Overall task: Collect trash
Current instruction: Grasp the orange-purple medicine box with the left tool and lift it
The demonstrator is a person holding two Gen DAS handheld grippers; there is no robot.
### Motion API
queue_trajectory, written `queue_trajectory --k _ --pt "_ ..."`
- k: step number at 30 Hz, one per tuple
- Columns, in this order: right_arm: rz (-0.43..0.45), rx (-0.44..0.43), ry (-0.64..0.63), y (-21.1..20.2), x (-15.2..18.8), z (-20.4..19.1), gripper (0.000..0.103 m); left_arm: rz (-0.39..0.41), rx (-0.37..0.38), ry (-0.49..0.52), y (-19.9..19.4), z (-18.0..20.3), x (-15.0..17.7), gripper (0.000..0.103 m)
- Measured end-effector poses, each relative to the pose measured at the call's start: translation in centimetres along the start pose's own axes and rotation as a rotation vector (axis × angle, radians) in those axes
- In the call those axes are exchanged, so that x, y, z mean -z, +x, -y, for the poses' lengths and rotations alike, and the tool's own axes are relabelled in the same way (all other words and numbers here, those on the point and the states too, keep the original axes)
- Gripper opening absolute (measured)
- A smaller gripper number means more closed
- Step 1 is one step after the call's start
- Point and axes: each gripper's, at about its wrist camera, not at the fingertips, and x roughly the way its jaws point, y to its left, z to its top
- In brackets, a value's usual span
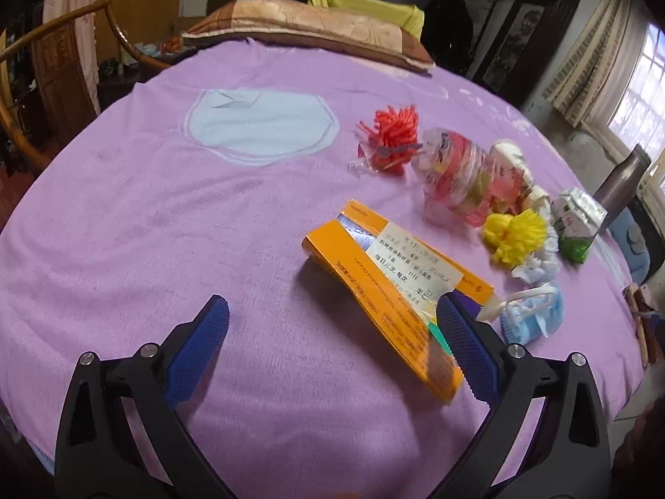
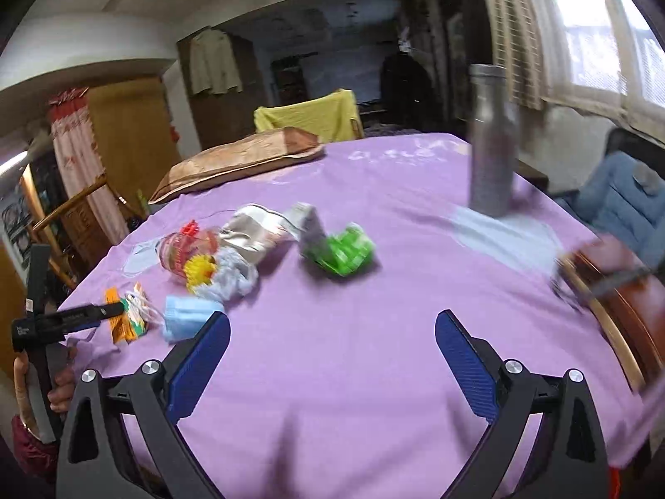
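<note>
My left gripper is open above the purple cloth. An orange medicine box lies between its fingers, close to the right finger. Beyond it lie a red pompom, a clear plastic bottle, a yellow pompom, a green-white carton and a blue face mask. My right gripper is open and empty over bare cloth. In the right wrist view the green carton, the mask, the orange box and the left gripper's body show at left.
A brown pillow lies at the far edge. A metal flask stands at the right. A wooden chair stands at the left, a brown case at the right edge.
</note>
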Motion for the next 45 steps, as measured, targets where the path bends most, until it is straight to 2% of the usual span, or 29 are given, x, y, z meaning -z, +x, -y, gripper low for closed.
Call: queue_trajectory --k 6,8,14,15,19,22,23,25,28,33,36,39,42,45 --pt "-0.012 -0.057 -0.016 3.4 -1.6 -1.7 0.097 -0.060 -0.047 0.062 1.7 0.5 -1.0 0.096" --pt "-0.008 -0.056 -0.026 4.2 -2.0 -2.1 0.097 -0.079 -0.078 0.091 2.3 0.8 -1.4 0.096" --pt "-0.005 -0.051 -0.036 5.6 -2.6 -2.1 0.097 -0.121 -0.094 0.182 4.0 1.2 -3.1 0.096" --pt "-0.010 -0.056 -0.029 5.7 -2.6 -2.0 0.097 -0.116 -0.112 0.191 4.2 1.1 -3.4 0.097" --pt "0.004 -0.074 0.000 5.9 -2.7 -1.4 0.097 -0.065 -0.270 0.209 4.5 -0.8 -5.2 0.097" --pt "0.005 -0.098 0.026 6.0 -2.7 -0.8 0.097 -0.027 -0.391 0.161 3.7 -2.5 -6.5 0.096" --pt "0.005 -0.101 0.033 6.0 -2.7 -0.7 0.097 -0.013 -0.388 0.140 3.0 -2.8 -6.6 0.096" --pt "0.008 -0.112 0.050 6.0 -2.6 -0.4 0.097 -0.008 -0.314 0.124 1.9 -2.4 -6.3 0.096" --pt "0.007 -0.107 0.042 6.1 -2.5 -0.6 0.097 -0.025 -0.236 0.158 1.4 -0.2 -5.2 0.096" --pt "0.021 -0.075 -0.026 5.9 -2.3 -1.8 0.097 -0.042 -0.224 0.206 2.3 2.9 -4.0 0.096" --pt "0.037 -0.064 -0.065 5.6 -2.1 -2.5 0.097 -0.091 -0.258 0.258 3.7 3.8 -2.9 0.096" --pt "0.047 -0.054 -0.088 5.4 -2.1 -2.8 0.097 -0.109 -0.268 0.279 3.8 2.5 -2.4 0.097" --pt "0.051 -0.055 -0.108 5.2 -2.0 -3.1 0.097 -0.102 -0.294 0.237 3.0 -0.1 -3.1 0.097" --pt "0.045 -0.048 -0.124 5.3 -1.9 -3.4 0.097 -0.099 -0.244 0.153 2.5 -2.0 -4.0 0.097"
